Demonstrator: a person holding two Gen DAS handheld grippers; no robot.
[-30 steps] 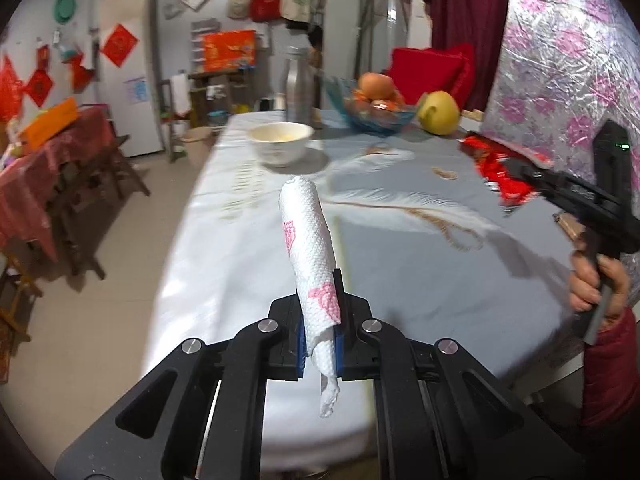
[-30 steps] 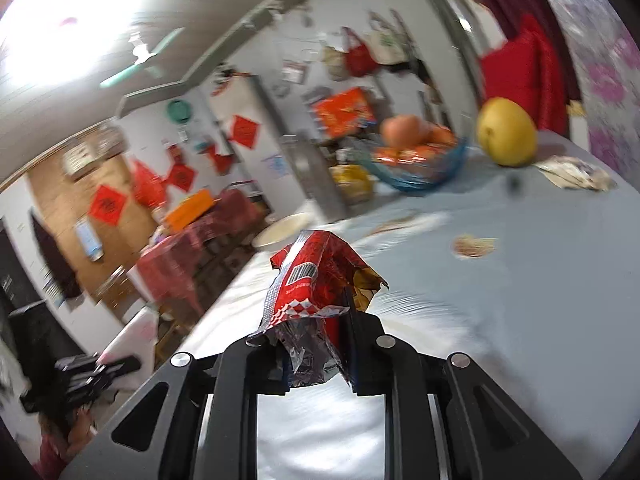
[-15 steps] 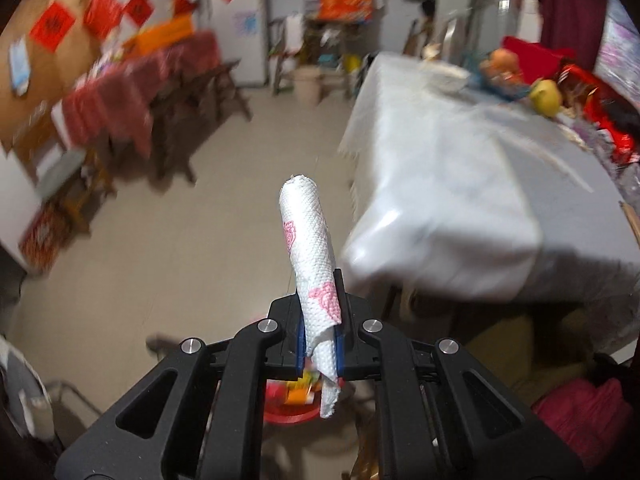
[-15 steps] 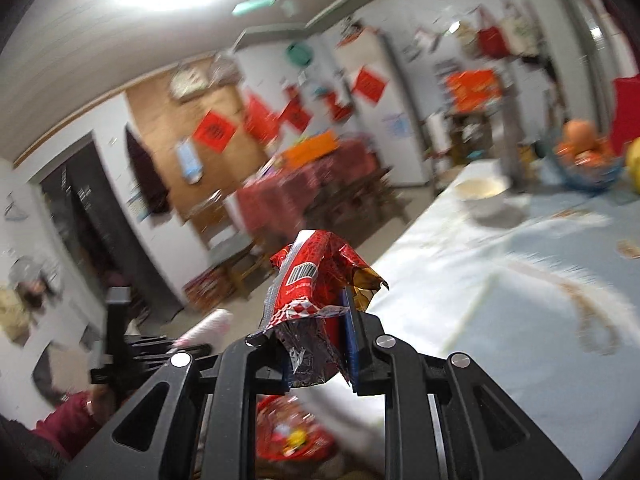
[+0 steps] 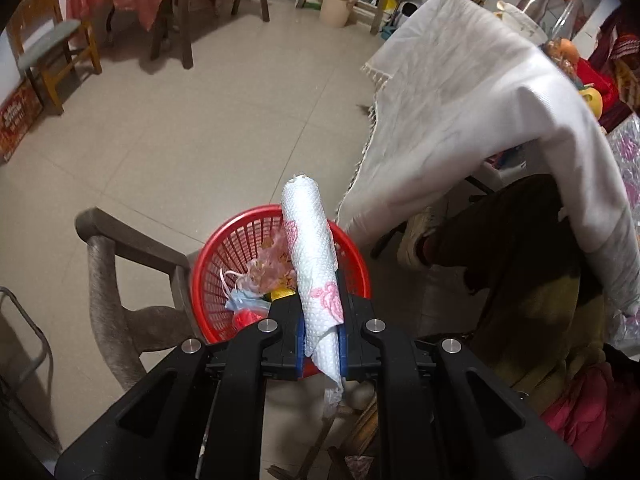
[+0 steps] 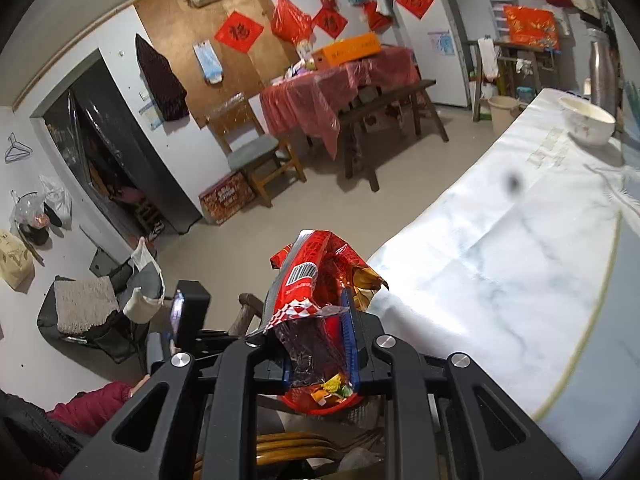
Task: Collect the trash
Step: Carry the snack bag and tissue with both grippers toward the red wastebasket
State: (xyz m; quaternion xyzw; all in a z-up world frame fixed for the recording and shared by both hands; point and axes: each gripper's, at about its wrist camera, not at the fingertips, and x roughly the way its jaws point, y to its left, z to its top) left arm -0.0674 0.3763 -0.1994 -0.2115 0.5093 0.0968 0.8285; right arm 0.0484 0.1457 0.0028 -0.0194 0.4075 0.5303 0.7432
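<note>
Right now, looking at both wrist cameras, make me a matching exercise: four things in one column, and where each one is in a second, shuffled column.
Things:
1. rolled paper towel
2. red snack wrapper
3. red basket
4. white bowl

Places:
A. on the cloth-covered table
B. clamped in the left gripper
C. on the floor beside a wooden chair, with trash in it
D. clamped in the right gripper

Pairs: 1-B, 2-D, 3-C, 4-A
</note>
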